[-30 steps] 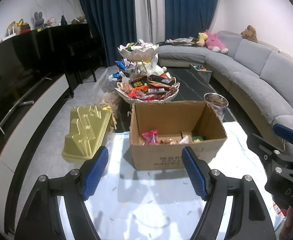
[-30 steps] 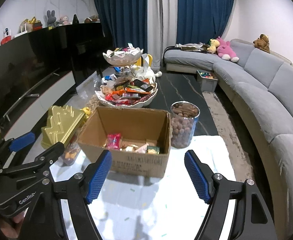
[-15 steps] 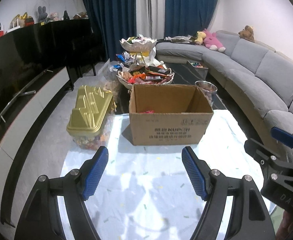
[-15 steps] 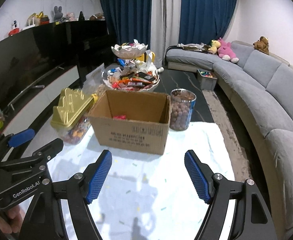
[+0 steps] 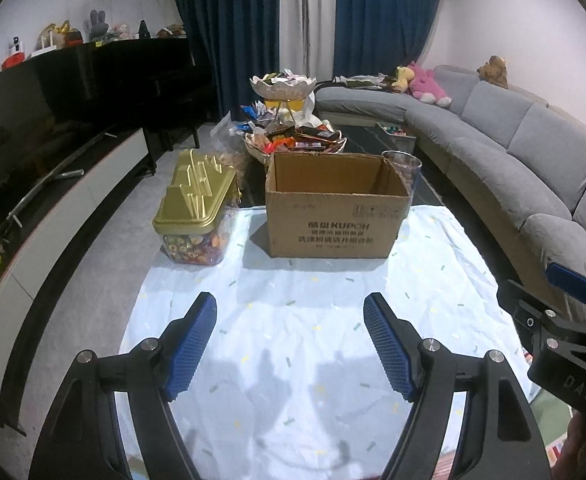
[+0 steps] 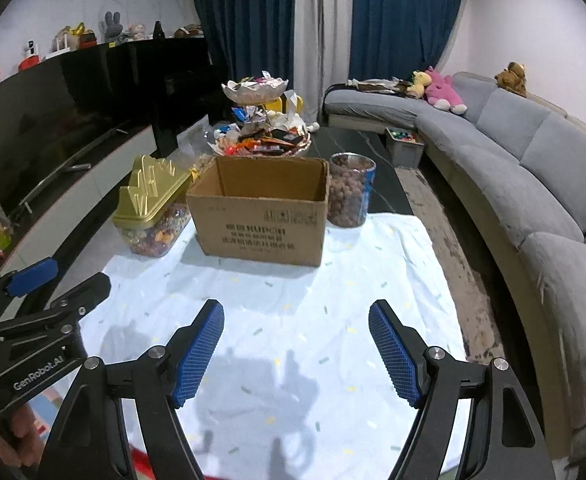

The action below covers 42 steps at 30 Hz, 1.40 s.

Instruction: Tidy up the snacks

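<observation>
Left wrist view: the left gripper (image 5: 289, 344) is hovering over the cloth-covered surface (image 5: 293, 360), fingers (image 5: 192, 346) spread apart and grasping nothing. The cardboard box (image 5: 335, 204) is standing well ahead of the fingers, open side up; its contents are hidden by the near wall. A gold-lidded candy container (image 5: 197, 210) is sitting ahead and left, a tiered snack dish (image 5: 293, 136) behind the box. Right wrist view: the right gripper (image 6: 297, 348) is hanging likewise, fingers (image 6: 199, 348) released and empty, box (image 6: 261, 208) ahead, a clear jar of brown snacks (image 6: 351, 190) just right of it. Judgement: neither hand is engaging a snack; this looks like a pause between picks. The next move calls for reaching forward over the box.
</observation>
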Motion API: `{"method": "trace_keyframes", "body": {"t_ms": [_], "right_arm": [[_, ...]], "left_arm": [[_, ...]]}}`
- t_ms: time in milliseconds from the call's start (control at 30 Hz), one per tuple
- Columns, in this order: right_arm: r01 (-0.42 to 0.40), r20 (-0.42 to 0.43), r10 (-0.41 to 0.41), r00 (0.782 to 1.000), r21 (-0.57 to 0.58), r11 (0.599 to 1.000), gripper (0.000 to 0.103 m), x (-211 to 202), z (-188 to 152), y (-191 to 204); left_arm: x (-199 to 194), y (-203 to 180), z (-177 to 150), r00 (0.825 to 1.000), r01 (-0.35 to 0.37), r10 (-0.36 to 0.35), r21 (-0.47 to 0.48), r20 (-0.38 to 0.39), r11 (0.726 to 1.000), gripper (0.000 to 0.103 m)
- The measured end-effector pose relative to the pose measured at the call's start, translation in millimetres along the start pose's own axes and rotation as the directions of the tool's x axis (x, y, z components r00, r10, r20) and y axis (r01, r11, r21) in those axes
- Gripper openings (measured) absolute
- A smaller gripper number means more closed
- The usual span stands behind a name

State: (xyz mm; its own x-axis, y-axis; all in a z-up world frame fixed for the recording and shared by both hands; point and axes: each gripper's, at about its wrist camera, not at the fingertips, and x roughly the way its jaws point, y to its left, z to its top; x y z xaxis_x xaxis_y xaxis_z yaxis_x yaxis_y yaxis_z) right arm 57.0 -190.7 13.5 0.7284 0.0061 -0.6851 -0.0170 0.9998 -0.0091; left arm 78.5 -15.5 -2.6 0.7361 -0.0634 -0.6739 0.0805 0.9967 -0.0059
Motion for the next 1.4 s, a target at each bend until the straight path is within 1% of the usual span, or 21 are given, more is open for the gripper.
{"method": "trace_keyframes", "body": {"t_ms": [300, 433, 667, 733, 767, 833, 1067, 1400], "right_arm": [[0.005, -0.018, -0.004, 1.0, 0.038, 0.999, 0.076, -37, -20, -13], [0.012, -0.01, -0.012, 1.0, 0.033, 0.999, 0.076, -54, -25, -14], [0.004, -0.014, -0.004, 1.0, 0.028, 1.0, 0.076, -81, -33, -9], [0.004, -0.009, -0.004, 1.0, 0.02, 1.0, 0.077, -87, -34, -7], [0.007, -0.004, -0.007, 1.0, 0.017, 1.0, 0.08, -91, -35, -6], [0.016, 0.006, -0.016, 1.0, 0.013, 1.0, 0.082, -98, -37, -5], [0.021, 0.003, -0.022, 1.0, 0.03, 0.999, 0.082, -104, -40, -9], [0.018, 0.015, -0.019, 1.0, 0.022, 1.0, 0.082, -107, -38, -7]], "left_arm": [[-35, -5, -23, 0.999, 0.022, -0.021, 0.007, -0.026, 1.0, 0.076], [-51, -6, -32, 1.0, 0.015, -0.014, 0.018, -0.018, 1.0, 0.079], [-76, -4, -40, 1.0, 0.007, -0.007, 0.019, -0.006, 1.0, 0.079], [-84, -3, -42, 1.0, 0.006, -0.006, 0.013, -0.006, 1.0, 0.08], [-85, -3, -42, 1.0, 0.003, -0.003, 0.012, -0.005, 1.0, 0.081], [-93, -1, -42, 1.0, -0.012, 0.012, 0.012, 0.008, 1.0, 0.082], [-109, 1, -44, 0.998, -0.042, 0.042, 0.018, 0.039, 0.999, 0.084], [-114, 2, -45, 0.999, -0.039, 0.038, 0.02, 0.036, 0.999, 0.084]]}}
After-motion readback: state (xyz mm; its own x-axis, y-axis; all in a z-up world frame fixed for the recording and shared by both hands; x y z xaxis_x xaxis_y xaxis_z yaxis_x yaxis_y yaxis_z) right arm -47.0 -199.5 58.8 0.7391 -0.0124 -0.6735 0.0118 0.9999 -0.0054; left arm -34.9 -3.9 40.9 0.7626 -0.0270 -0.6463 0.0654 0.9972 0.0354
